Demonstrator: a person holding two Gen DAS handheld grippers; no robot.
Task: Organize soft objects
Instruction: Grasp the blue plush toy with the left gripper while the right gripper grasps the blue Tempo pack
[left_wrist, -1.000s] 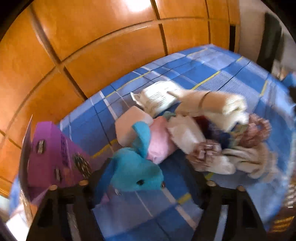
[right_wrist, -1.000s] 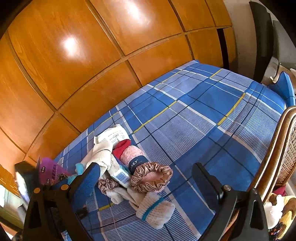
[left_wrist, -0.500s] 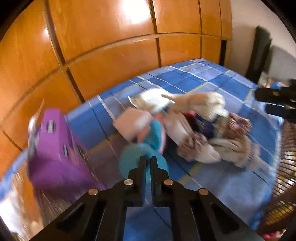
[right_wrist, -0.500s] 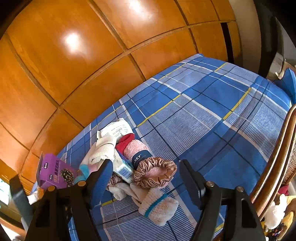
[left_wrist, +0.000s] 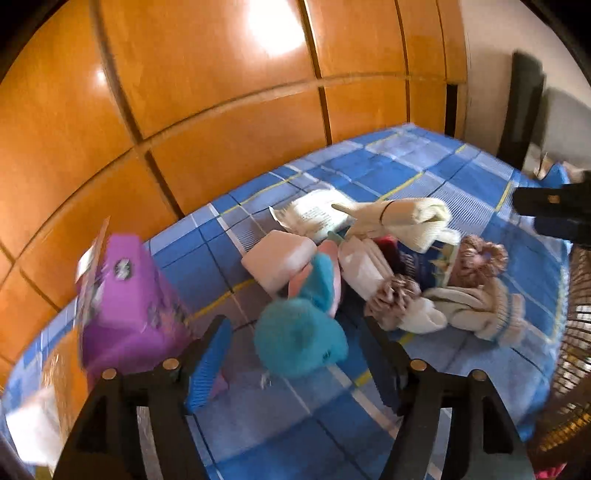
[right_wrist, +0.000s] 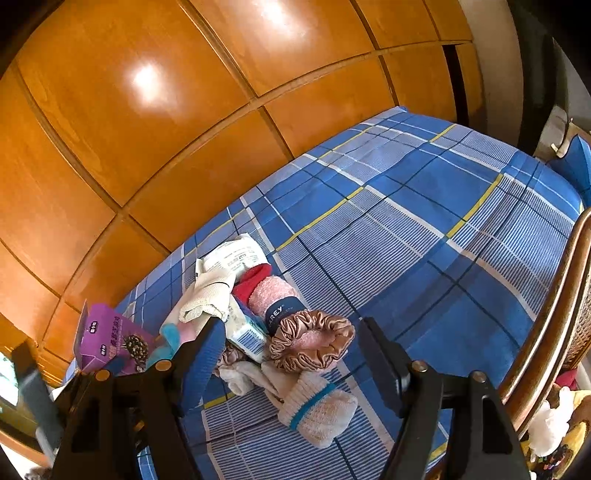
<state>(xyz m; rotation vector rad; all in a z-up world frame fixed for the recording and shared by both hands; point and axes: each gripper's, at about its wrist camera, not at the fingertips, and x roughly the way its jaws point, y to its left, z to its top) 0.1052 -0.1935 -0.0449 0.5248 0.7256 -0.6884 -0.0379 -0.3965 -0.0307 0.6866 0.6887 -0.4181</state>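
Tongs on the left (left_wrist: 295, 354) stand wide open and empty, their jaws spread to either side of a teal plush toy (left_wrist: 301, 341) that lies on the blue plaid bedspread (left_wrist: 369, 173), straight ahead and between the fingertips but, as far as the blur allows, not yet touched by them. The toy's round head is the near end, and its long ear (left_wrist: 325, 280) runs away from the tongs toward the pile, so its long axis lies roughly along the line of reach and a closing move would pinch the head across its width. Just left of the left tongs a purple carton (left_wrist: 125, 295) stands open, the likely place for the toy. Beyond the toy sit a pale pink pouch (left_wrist: 280, 258), a printed packet (left_wrist: 317, 214), a cream knitted glove (left_wrist: 402, 218) and a satin scrunchie (left_wrist: 393, 295). The right tongs (right_wrist: 291, 354) are also open and empty, held above the other end of the pile, over a larger satin scrunchie (right_wrist: 314, 345) and a ribbed sock with a blue band (right_wrist: 317, 410). For the plush toy the left hand is plainly the nearer; it is held low and level, pointing into the pile.
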